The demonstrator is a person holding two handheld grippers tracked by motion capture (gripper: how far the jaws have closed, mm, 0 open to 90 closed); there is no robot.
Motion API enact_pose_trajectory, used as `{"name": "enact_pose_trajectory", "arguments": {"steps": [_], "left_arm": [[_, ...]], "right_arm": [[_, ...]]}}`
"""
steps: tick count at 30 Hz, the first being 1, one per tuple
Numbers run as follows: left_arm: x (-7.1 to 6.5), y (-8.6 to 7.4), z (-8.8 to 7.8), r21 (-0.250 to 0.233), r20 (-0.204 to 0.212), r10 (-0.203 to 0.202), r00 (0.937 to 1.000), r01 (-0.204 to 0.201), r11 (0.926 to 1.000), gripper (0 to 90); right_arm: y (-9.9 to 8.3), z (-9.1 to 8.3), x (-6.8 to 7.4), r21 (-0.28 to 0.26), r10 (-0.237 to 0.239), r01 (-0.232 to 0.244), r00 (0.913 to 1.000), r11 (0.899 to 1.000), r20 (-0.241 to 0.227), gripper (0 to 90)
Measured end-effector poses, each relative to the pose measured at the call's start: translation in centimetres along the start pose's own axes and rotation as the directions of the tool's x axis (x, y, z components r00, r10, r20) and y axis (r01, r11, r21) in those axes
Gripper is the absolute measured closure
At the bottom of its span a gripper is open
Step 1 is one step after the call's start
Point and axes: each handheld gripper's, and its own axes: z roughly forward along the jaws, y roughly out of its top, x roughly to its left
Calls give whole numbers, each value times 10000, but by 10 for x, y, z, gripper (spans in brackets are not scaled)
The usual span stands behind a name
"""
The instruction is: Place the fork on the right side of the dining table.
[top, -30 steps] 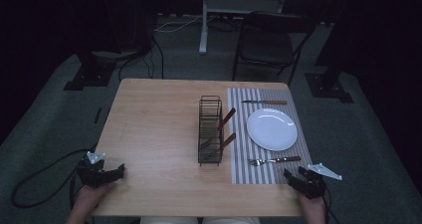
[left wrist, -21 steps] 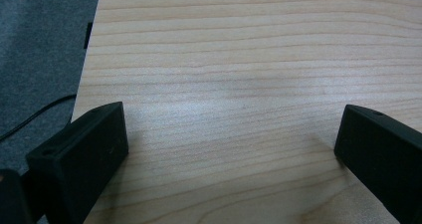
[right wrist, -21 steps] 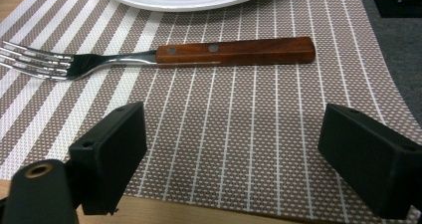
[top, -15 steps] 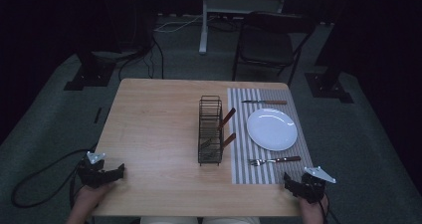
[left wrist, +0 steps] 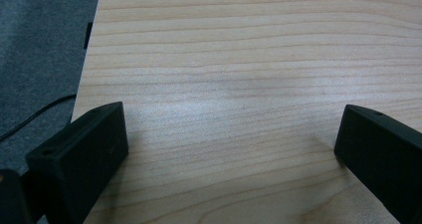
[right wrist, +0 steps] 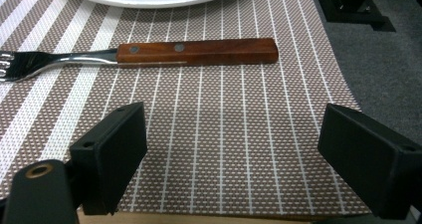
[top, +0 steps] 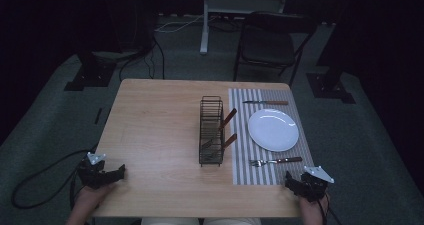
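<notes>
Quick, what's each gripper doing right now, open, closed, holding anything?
Left gripper: open, empty, over bare table.
Right gripper: jaws just opened wide, empty, fork lying ahead on the placemat.

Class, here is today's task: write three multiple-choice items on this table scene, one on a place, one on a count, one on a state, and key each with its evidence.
1. Where does the fork lie?
A. In the wire rack
B. On the striped placemat, on the near side of the plate
C. On the bare wood

2. How many wooden handles stick out of the wire rack?
A. Two
B. Four
C. None

3. How do the right gripper jaws stand?
A. Shut on the fork
B. Shut on the plate
C. Open, holding nothing

Key: 1 B, the fork rests on the stripes beside the white plate. 2 A, two brown handles lean out. 3 C, bare placemat shows between the jaws.
</notes>
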Motion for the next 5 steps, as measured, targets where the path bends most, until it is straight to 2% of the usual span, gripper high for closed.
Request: {"name": "enact_pose_trajectory", "arguments": {"steps": [5], "left_arm": [[0, 0, 0, 2, 7, 5, 10000, -5, 10000, 8]], "right_arm": [[0, 1, -1, 83, 119, -119, 9999, 9999, -12, 117]]}}
